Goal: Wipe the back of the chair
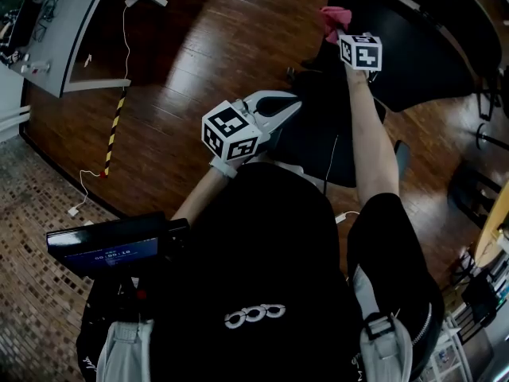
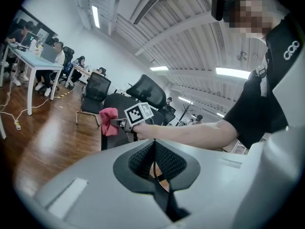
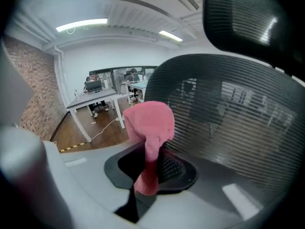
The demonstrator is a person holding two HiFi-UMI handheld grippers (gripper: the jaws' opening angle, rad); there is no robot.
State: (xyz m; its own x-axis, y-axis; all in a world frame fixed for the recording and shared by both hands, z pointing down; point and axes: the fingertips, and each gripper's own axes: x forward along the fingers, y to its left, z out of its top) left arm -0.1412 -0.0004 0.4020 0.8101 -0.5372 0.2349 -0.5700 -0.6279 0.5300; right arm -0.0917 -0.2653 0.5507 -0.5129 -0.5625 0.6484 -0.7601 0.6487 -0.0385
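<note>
A person's right gripper clamps a pink cloth. The cloth's bunched end is raised just beside the left edge of an office chair's black mesh back, below the headrest. Whether cloth and mesh touch cannot be told. The left gripper hangs nearer the person's body, well apart from the chair, its jaws pressed together on nothing. Dark wooden floor lies beneath, with a white desk at far left.
</note>
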